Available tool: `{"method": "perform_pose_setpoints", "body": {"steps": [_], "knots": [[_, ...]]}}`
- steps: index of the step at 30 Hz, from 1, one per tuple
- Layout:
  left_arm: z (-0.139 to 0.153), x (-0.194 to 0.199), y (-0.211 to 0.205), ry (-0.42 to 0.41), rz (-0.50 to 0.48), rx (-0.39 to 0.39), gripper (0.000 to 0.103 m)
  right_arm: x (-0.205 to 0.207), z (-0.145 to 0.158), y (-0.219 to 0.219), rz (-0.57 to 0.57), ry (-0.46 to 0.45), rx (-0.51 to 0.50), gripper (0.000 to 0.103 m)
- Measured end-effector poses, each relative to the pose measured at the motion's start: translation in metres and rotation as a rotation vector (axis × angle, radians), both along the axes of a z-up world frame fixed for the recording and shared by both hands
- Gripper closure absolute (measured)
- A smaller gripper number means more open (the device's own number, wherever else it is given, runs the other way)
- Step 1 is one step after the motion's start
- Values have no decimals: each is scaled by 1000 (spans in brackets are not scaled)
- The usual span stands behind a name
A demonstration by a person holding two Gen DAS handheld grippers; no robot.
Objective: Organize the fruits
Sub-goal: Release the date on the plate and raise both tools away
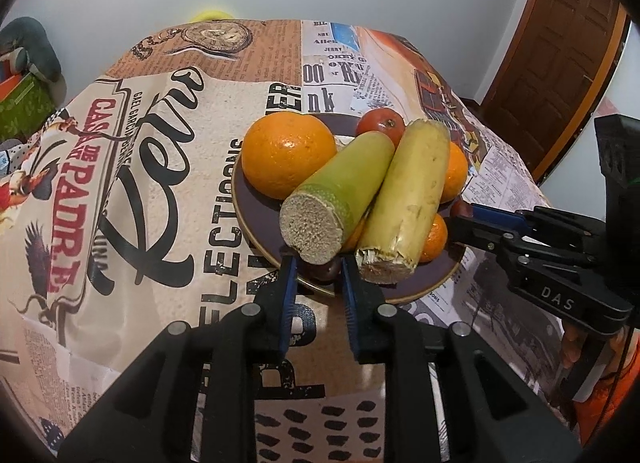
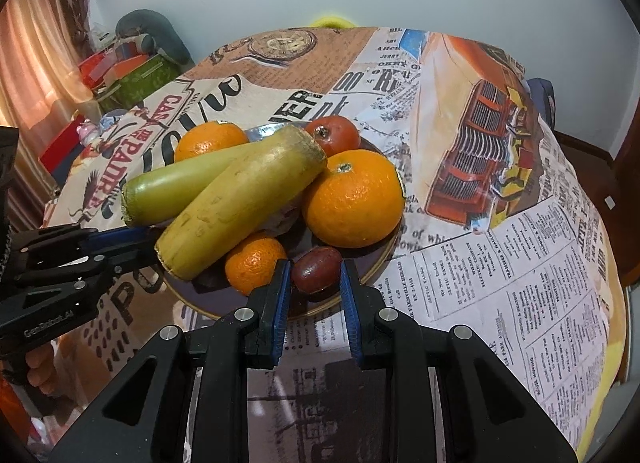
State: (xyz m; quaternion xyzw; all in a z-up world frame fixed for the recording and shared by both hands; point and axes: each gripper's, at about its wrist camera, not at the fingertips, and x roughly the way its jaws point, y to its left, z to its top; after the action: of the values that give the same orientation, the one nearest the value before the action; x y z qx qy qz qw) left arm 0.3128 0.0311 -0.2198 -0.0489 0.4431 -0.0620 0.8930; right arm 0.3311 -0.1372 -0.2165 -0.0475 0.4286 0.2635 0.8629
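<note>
Glossy, dimpled peel covers the large orange (image 2: 352, 199), the green cane piece (image 1: 344, 179) has smooth waxy skin and a rough fibrous cut end, and the printed tablecloth (image 2: 520, 263) looks matt, lightly woven.

The right gripper (image 2: 312, 283) hovered with its blue-padded jaws parted on either side of a dark red fruit (image 2: 316, 269) (not touching it) at the near rim of the plate (image 2: 380, 263). Two cane pieces, green (image 2: 180, 183) and yellow (image 2: 240, 203), lay across oranges (image 2: 354, 199), while the left gripper (image 2: 132, 241) reached in beside them.

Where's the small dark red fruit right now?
In the right wrist view, the small dark red fruit sits on the plate's near edge, between the right claw's open fingers.
</note>
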Motion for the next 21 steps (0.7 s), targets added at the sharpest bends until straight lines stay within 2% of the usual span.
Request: {"method": "perform_pose_setpoints", "body": {"steps": [5, 13, 18, 21], "knots": [[-1, -1, 4, 16, 12, -13, 71, -1, 2, -2, -11, -8, -12, 70], [16, -19, 3, -12, 8, -3, 70, -18, 26, -11, -19, -52, 25, 70], [48, -43, 1, -88, 24, 23, 70, -42, 63, -18, -29, -135, 52, 70], [84, -67, -3, -201, 42, 64, 70, -60, 89, -24, -37, -196, 73, 70]]}}
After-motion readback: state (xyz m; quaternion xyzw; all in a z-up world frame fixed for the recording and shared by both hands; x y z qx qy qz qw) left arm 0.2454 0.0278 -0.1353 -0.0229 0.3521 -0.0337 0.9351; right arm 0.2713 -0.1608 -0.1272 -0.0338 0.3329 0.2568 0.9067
